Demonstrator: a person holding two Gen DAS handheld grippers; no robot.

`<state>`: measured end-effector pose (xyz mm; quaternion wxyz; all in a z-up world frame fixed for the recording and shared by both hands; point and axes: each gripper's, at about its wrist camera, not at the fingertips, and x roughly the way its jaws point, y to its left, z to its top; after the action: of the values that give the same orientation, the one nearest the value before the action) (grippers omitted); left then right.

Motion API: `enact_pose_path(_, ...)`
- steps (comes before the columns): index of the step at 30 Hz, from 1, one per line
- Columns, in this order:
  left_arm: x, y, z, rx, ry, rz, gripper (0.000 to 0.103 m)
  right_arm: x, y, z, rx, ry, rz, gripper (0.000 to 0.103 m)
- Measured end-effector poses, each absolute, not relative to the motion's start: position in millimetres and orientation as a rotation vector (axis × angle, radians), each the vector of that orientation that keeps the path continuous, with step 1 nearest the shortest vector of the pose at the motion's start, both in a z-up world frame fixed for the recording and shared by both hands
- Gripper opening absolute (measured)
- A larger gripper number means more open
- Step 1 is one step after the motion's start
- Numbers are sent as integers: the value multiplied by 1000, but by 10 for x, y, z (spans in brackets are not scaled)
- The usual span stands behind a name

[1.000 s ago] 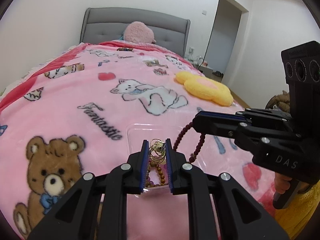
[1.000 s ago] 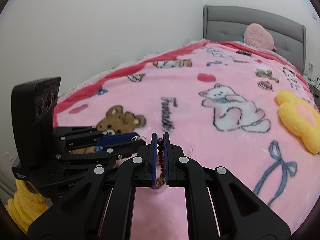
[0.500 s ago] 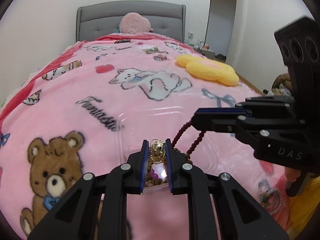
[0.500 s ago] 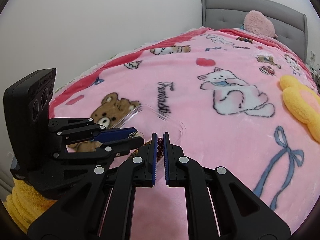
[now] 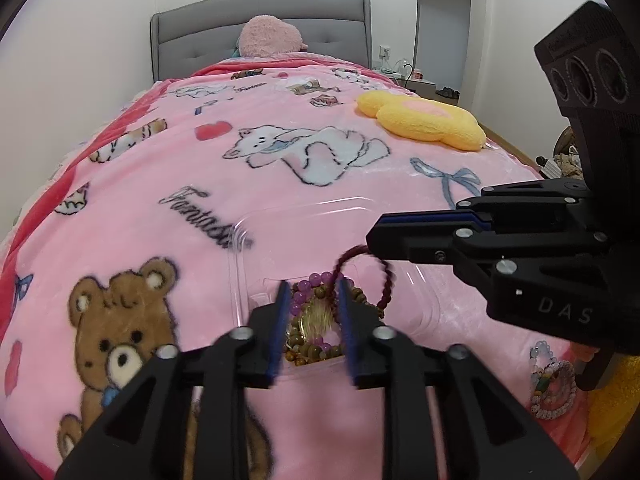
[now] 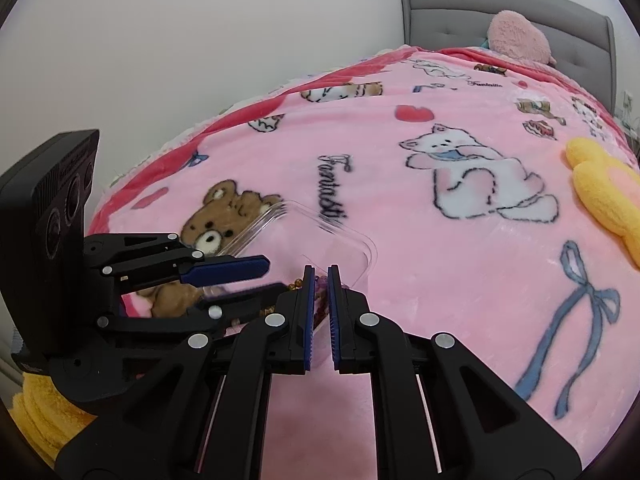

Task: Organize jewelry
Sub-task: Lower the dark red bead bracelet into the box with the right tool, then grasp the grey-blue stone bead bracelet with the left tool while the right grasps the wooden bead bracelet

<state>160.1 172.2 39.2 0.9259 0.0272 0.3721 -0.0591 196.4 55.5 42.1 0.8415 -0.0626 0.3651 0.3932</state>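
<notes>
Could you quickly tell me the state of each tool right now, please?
Left tool: jaws opening, nothing pinched, above the clear plastic tray of beaded bracelets.
Right tool: closed on the dark red beaded bracelet.

Setting: a home bedroom. We note a bed with a grey tufted headboard [image 5: 260, 32], spread with a pink plush blanket [image 5: 280, 208] printed with bears, cats and bows. We list a pink cushion [image 5: 270, 38] at the head, a yellow flower-shaped pillow [image 5: 424, 122], white walls, a doorway [image 5: 444, 24], and a wall socket [image 5: 385, 53] beside the bed.
</notes>
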Motion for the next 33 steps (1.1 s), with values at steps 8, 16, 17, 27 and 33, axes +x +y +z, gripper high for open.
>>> enact_pose_path(8, 1547, 1738, 400, 33, 744, -128, 28, 1922, 492, 456, -102, 758, 851, 8)
enact_pose_path(16, 1432, 1699, 442, 16, 675, -167, 43, 1813, 291, 573, -52, 728, 886, 9)
enact_pose_path(17, 1411, 1691, 448, 14, 669, -173, 43, 1798, 260, 583, -48, 723, 884, 9)
enact_pose_path(27, 1027, 1527, 505, -15, 610, -235, 44, 1522, -293, 591, -28, 684, 860, 27)
enact_pose_path(33, 810, 1220, 486, 32, 601, -307, 51, 1235, -649, 448, -82, 715, 815, 28)
